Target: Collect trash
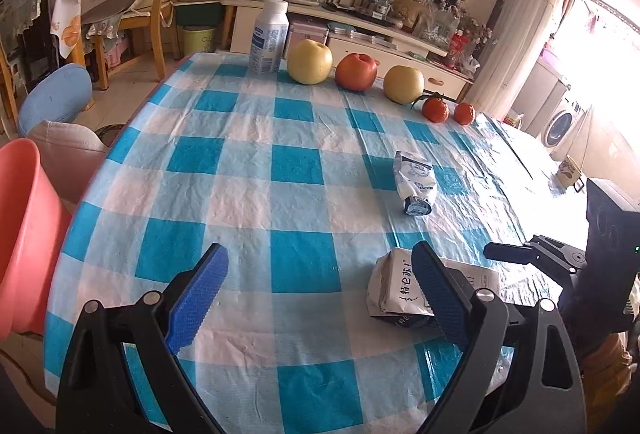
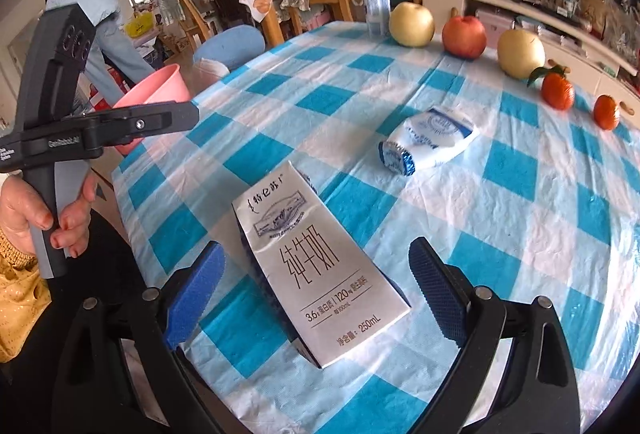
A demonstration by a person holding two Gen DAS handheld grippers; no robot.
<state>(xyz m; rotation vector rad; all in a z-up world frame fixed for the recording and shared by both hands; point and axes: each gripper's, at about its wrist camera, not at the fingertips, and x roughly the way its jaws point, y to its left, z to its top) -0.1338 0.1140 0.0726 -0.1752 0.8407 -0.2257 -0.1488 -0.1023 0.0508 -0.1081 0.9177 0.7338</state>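
A flattened white milk carton (image 2: 320, 274) lies on the checked tablecloth between the fingers of my right gripper (image 2: 318, 246), which is open and not touching it. In the left wrist view the same carton (image 1: 394, 290) shows partly behind the right-hand finger of my left gripper (image 1: 319, 248), which is open and holds nothing over the cloth. A crumpled white and blue milk pouch (image 1: 416, 181) (image 2: 432, 137) lies farther in on the table. A pink bin (image 1: 24, 234) (image 2: 156, 89) stands beside the table's left edge.
A white bottle (image 1: 270, 37), two yellow pears (image 1: 310, 61), a red apple (image 1: 356, 71) and two tangerines (image 1: 436, 109) line the far edge. A blue stool (image 1: 54, 97) and wooden chairs stand left. A person bends over in the room behind (image 2: 92, 17).
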